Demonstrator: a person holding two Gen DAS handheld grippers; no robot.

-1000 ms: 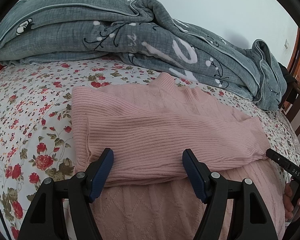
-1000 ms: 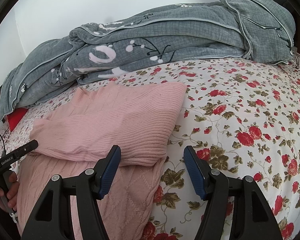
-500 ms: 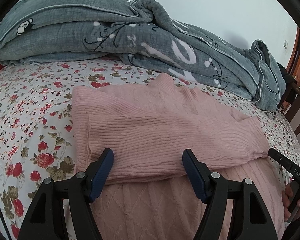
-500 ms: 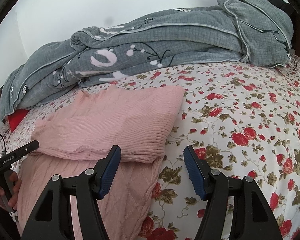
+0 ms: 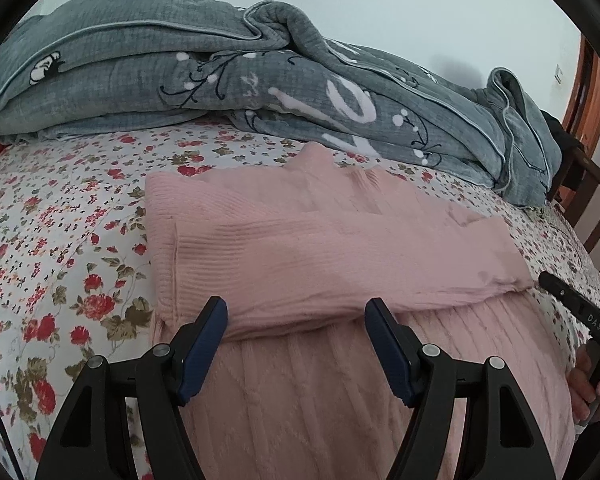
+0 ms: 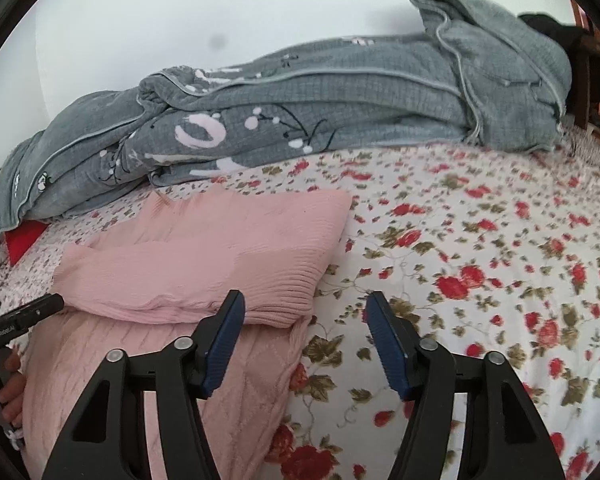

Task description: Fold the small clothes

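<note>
A pink knitted sweater [image 5: 320, 248] lies flat on the flowered bed sheet [image 5: 52, 240], with both ribbed sleeves folded across its chest and its collar toward the far side. It also shows in the right wrist view [image 6: 204, 264]. My left gripper [image 5: 296, 344] is open and empty, hovering over the sweater's lower body just below the folded sleeve. My right gripper [image 6: 304, 340] is open and empty over the sweater's right edge, its left finger above the fabric and its right finger above the sheet.
A rumpled grey quilt [image 5: 220, 80] lies along the far side of the bed against the white wall. A wooden bed frame [image 5: 592, 208] stands at the right. A red item [image 6: 22, 240] peeks out under the quilt. The sheet [image 6: 480, 280] stretches right of the sweater.
Both grippers have drawn slightly back and lower, staying open. The right wrist view has swung a little, so the sweater sits lower and more to the left in it.
</note>
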